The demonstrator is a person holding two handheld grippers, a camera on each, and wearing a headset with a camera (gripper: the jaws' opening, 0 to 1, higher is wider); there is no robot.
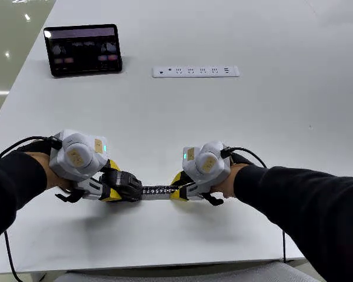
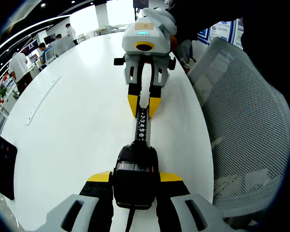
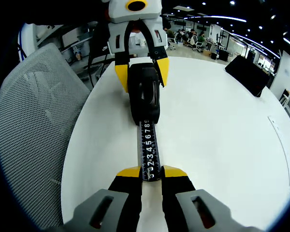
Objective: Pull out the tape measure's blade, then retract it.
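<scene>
A black tape measure case [image 1: 122, 185] lies near the table's front edge, with my left gripper [image 1: 110, 189] shut on it. In the left gripper view the case [image 2: 135, 174] sits between the yellow-tipped jaws of my left gripper [image 2: 135, 178]. A short length of numbered blade [image 1: 159, 191] runs right from the case. My right gripper [image 1: 177, 192] is shut on the blade's end. In the right gripper view the blade [image 3: 149, 150] leads from my right gripper [image 3: 150, 173] up to the case [image 3: 144, 96].
A dark tablet [image 1: 82, 49] stands at the back left of the white table [image 1: 223, 117]. A white power strip [image 1: 195, 71] lies at the back middle. A grey mesh chair [image 2: 241, 145] stands by the table's near edge. Several people are far off [image 2: 24, 63].
</scene>
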